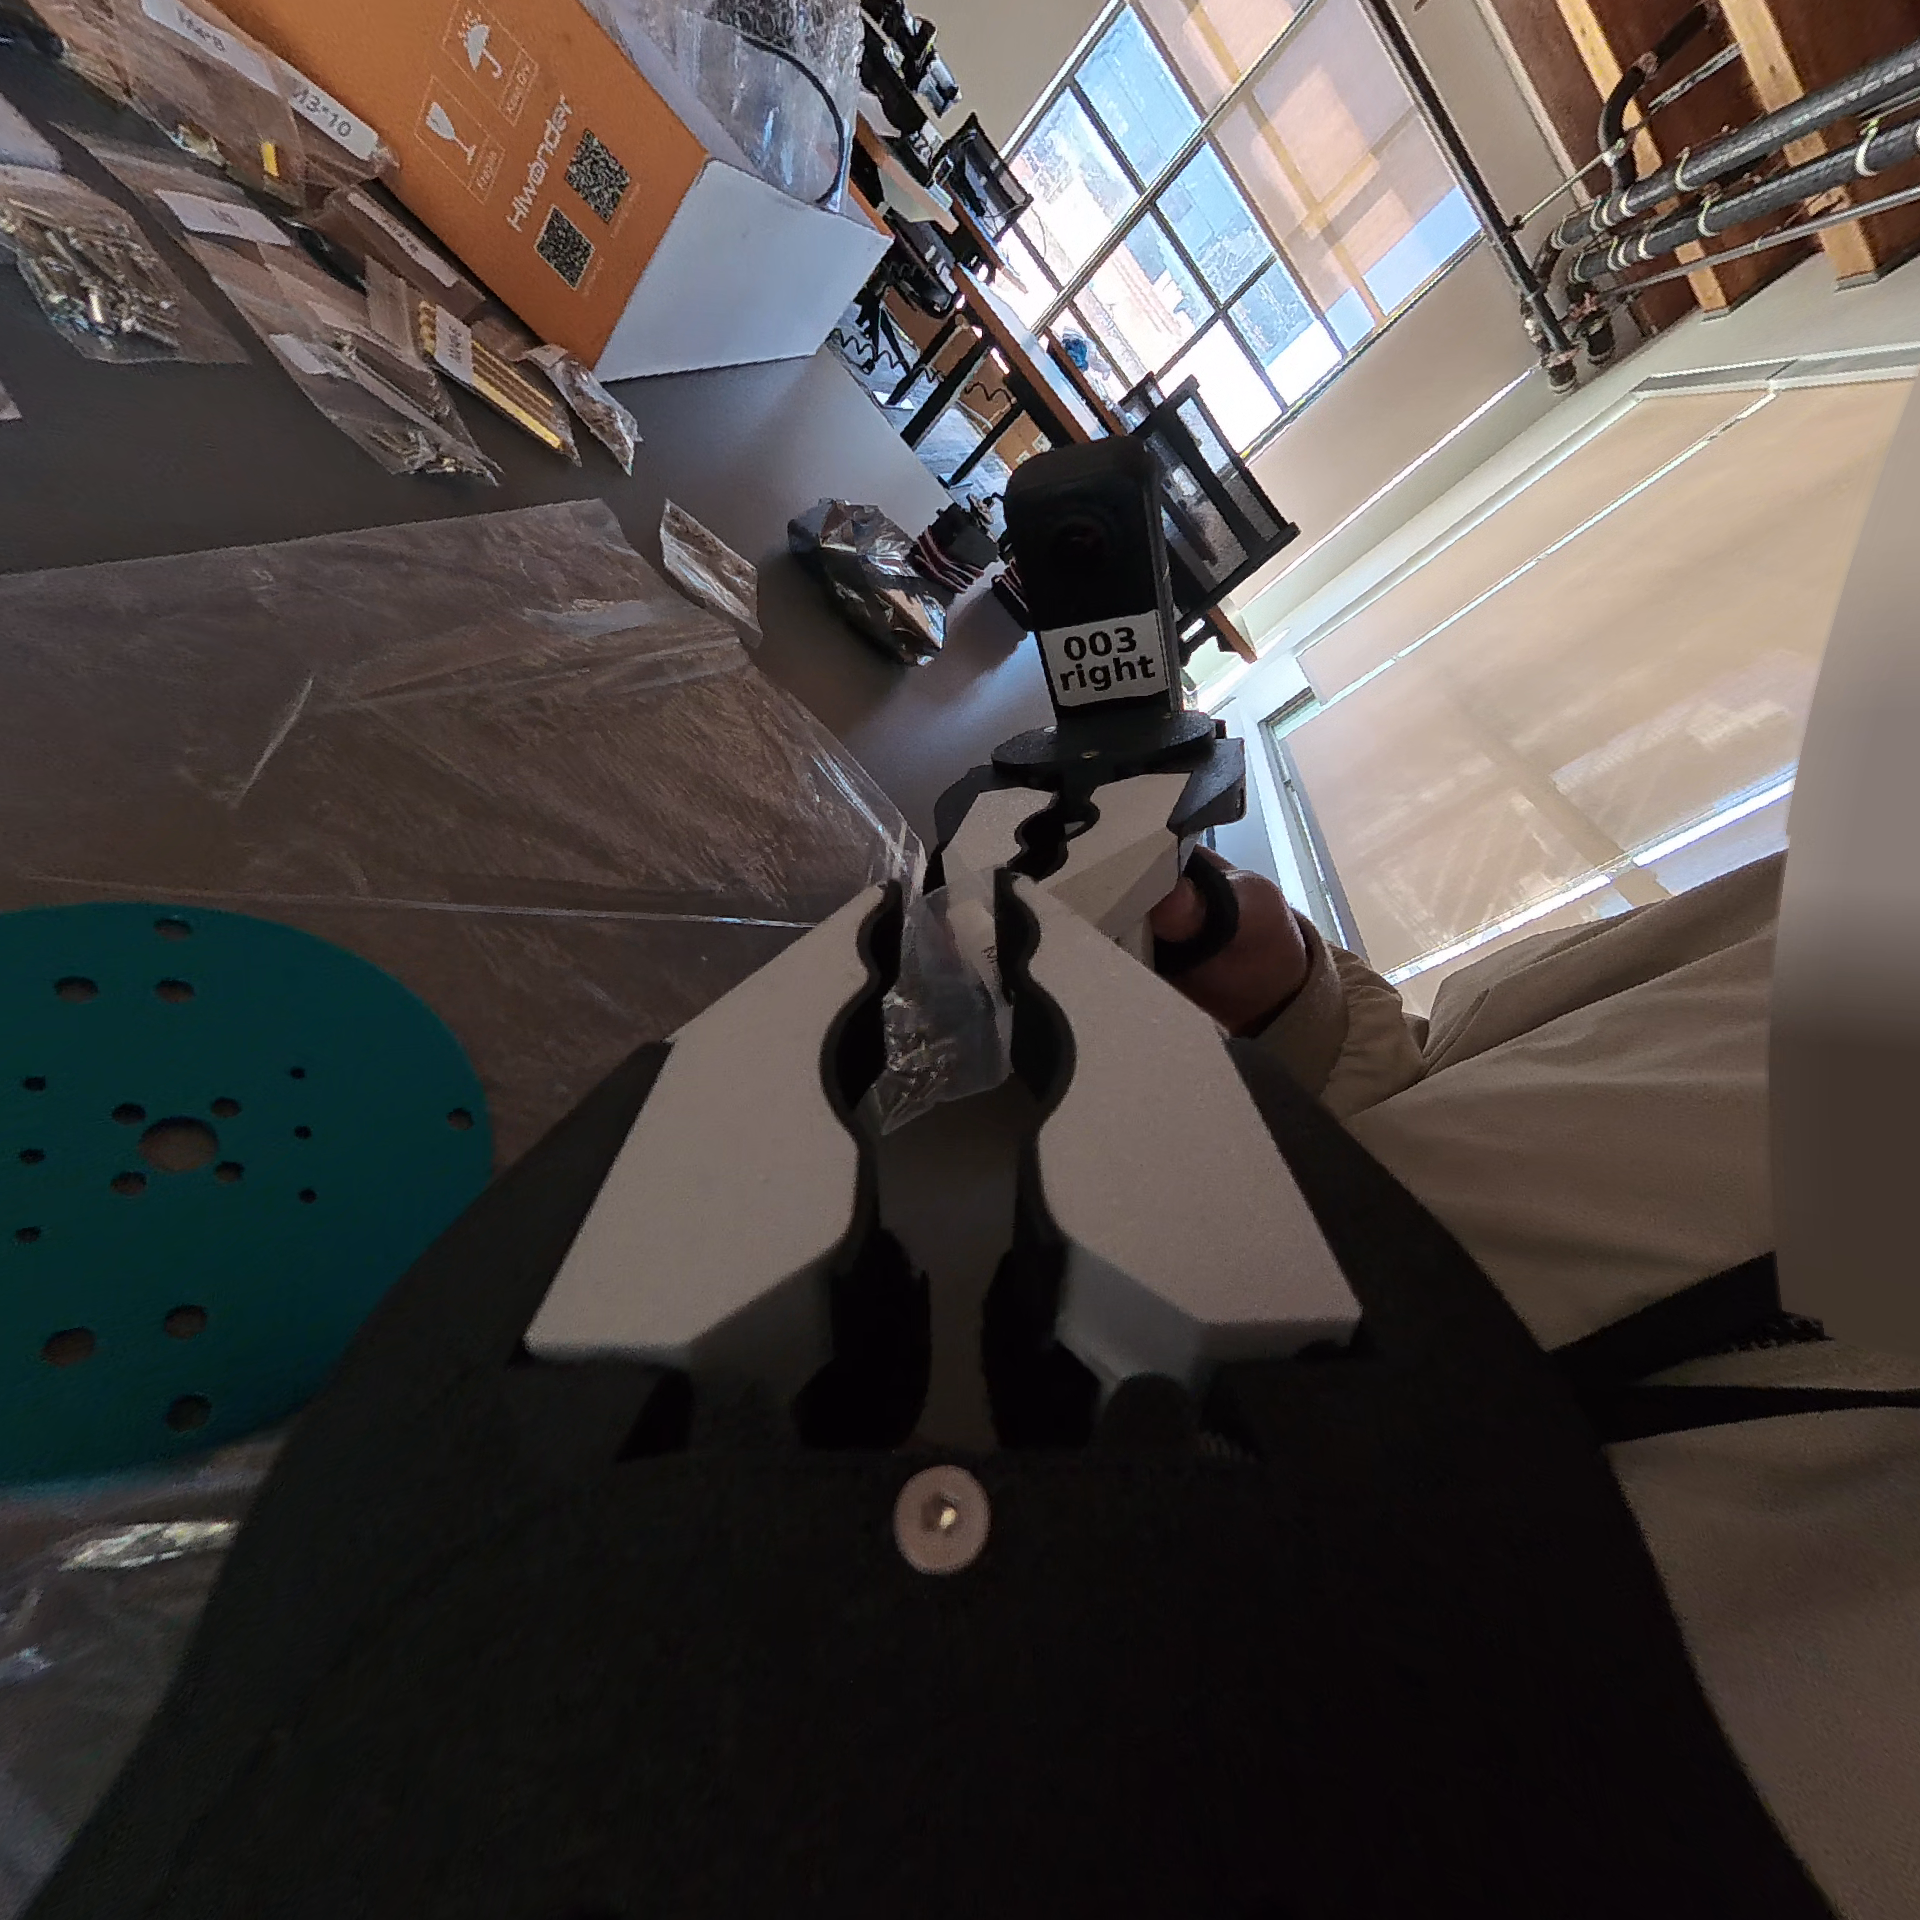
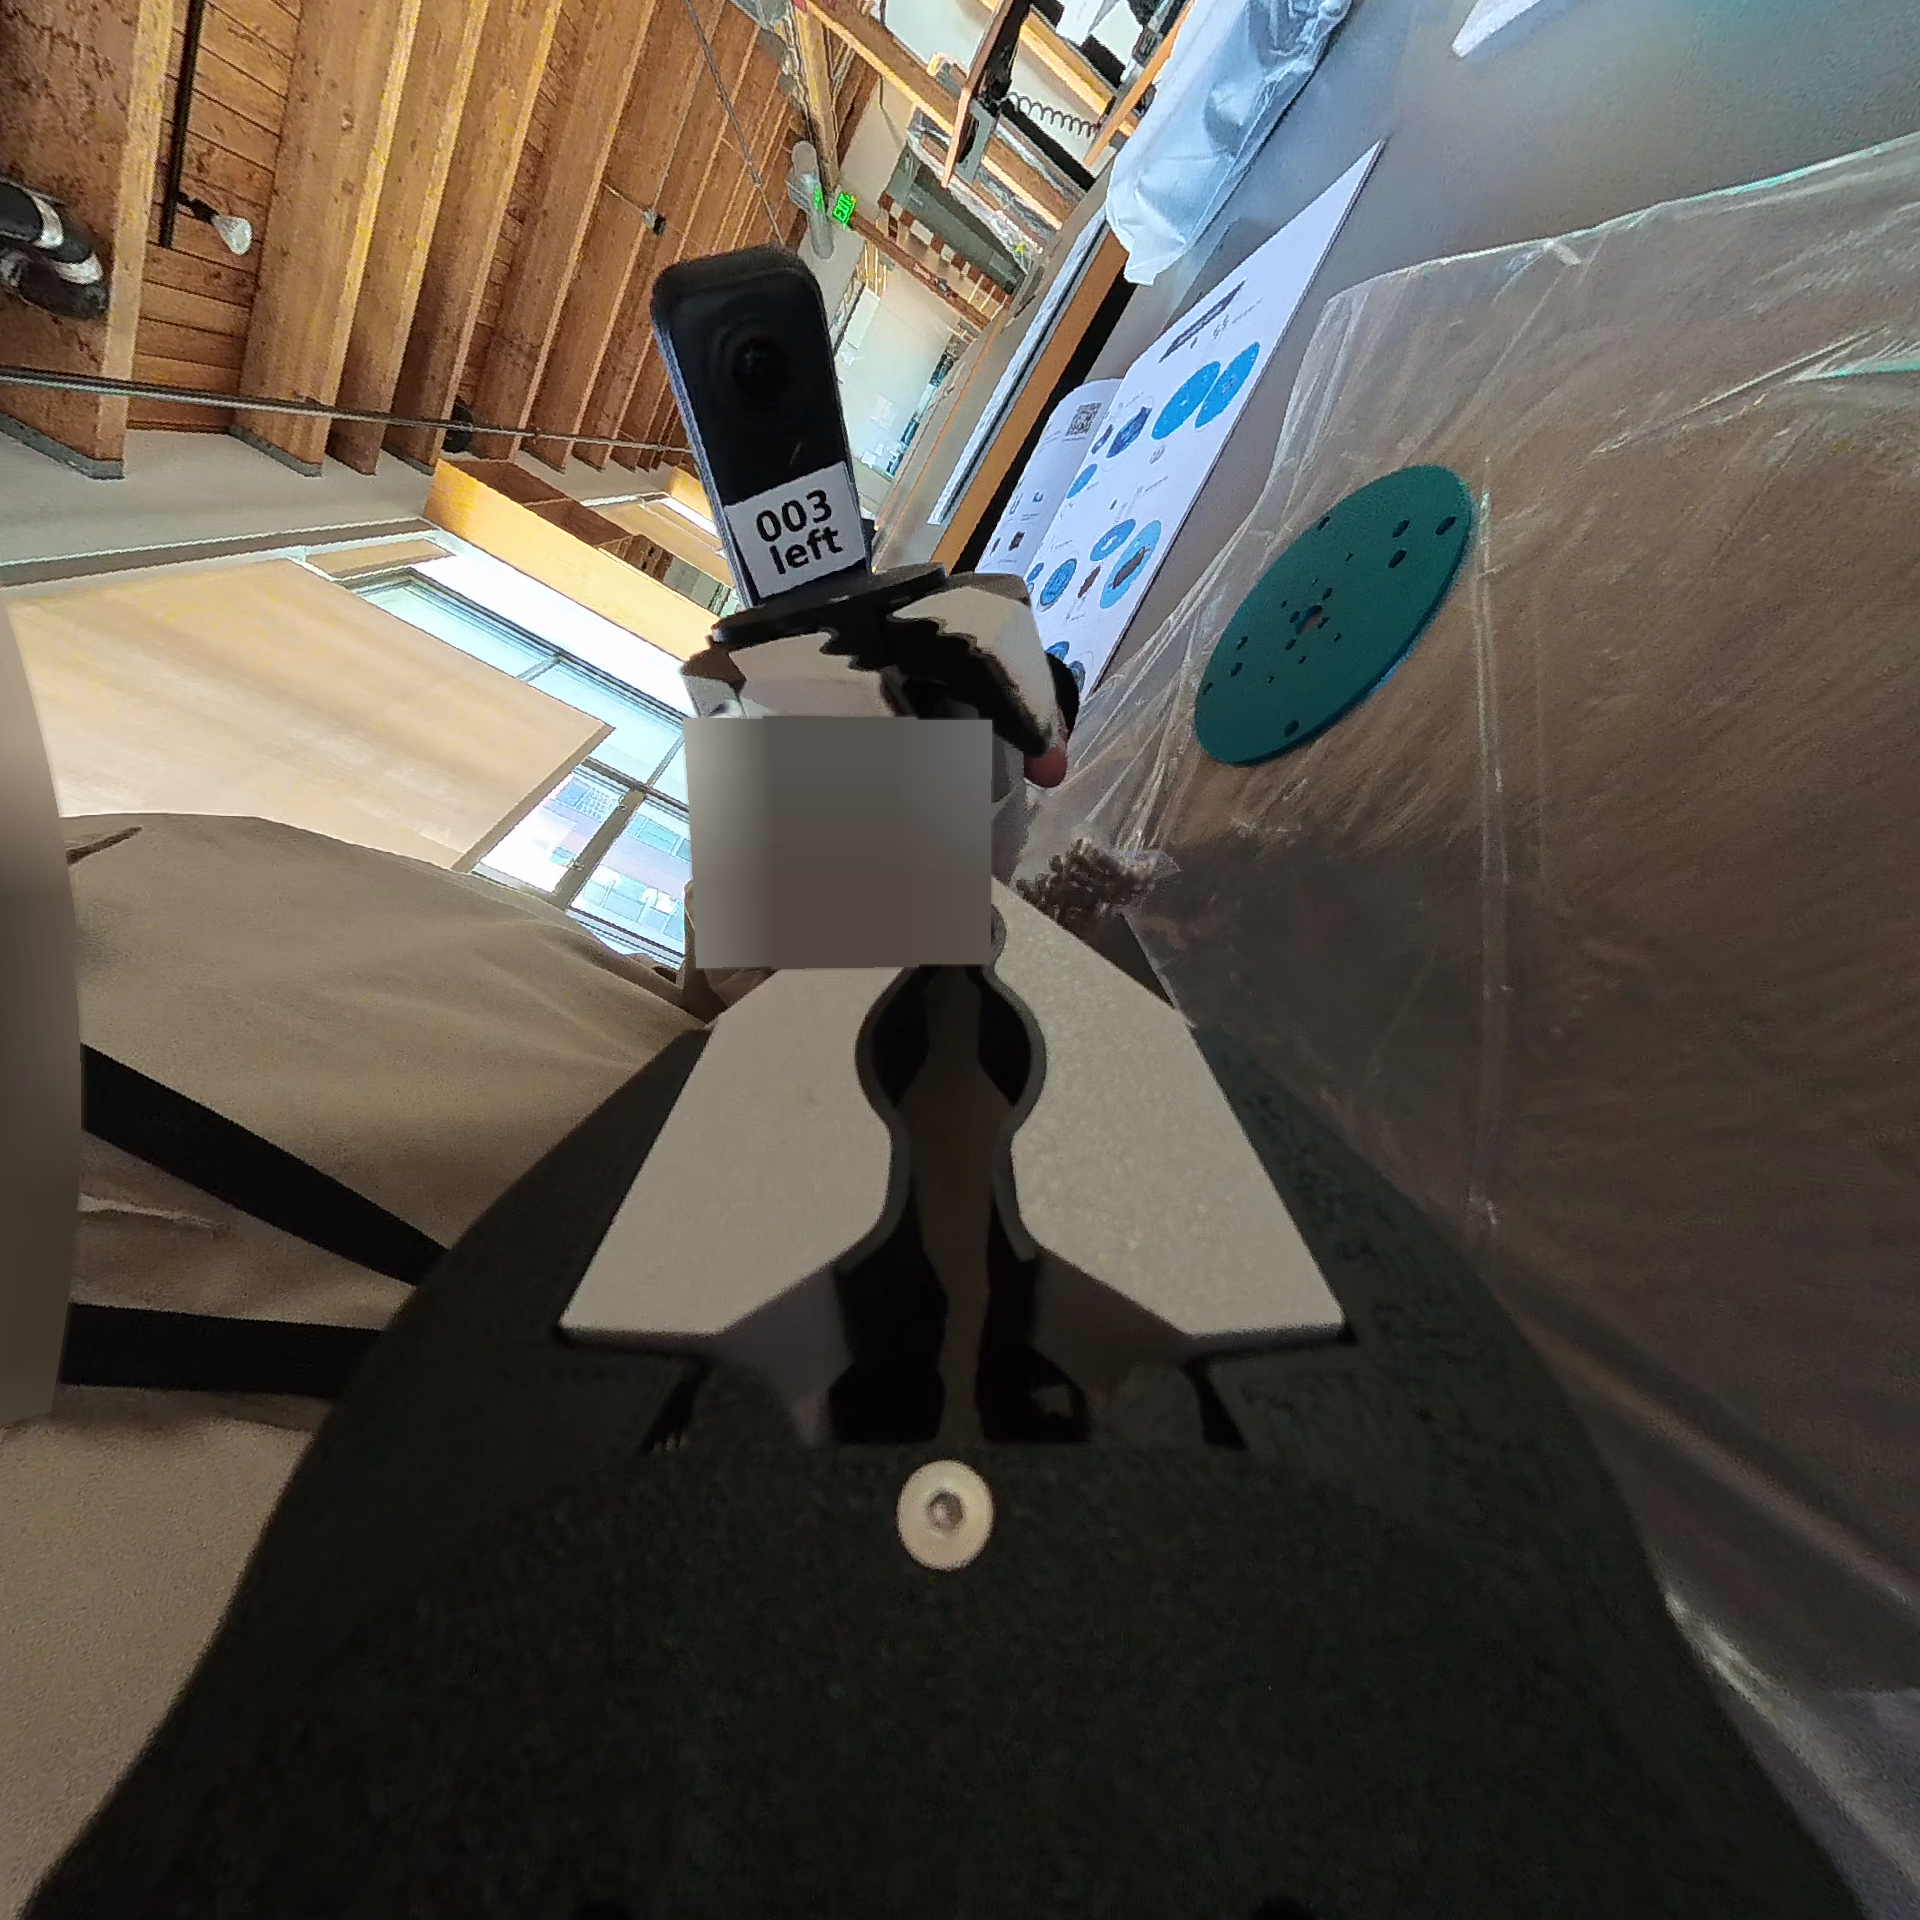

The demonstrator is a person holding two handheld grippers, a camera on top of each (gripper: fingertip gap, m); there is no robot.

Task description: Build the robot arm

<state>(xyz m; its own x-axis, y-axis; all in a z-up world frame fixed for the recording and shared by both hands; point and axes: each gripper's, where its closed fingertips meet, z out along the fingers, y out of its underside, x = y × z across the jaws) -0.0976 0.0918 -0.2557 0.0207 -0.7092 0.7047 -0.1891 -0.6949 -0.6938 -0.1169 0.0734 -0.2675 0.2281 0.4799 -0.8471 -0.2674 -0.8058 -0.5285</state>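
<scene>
My left gripper (image 1: pixel 945 909) is shut on a small clear bag of screws (image 1: pixel 935 1023), pinched between its grey fingers. My right gripper (image 1: pixel 1044 836) faces it head-on, and its closed tips meet the bag's upper end with the white label. In the right wrist view the right gripper (image 2: pixel 948 987) has its jaws almost together. A blurred patch hides its tips and the bag. The left gripper (image 2: pixel 894 665) shows just beyond the patch. Both are held in the air beside the dark table (image 1: pixel 727 447).
A teal round plate with holes (image 1: pixel 208 1143) (image 2: pixel 1340 613) lies on a clear plastic sheet (image 1: pixel 416 727) (image 2: pixel 1610 831). Several hardware bags (image 1: pixel 83 270) and an orange box (image 1: pixel 468 156) lie farther off. A printed sheet (image 2: pixel 1143 468) lies beyond. A person's beige top (image 1: pixel 1558 1091) is close. The tips of both grippers are at nearly the same place.
</scene>
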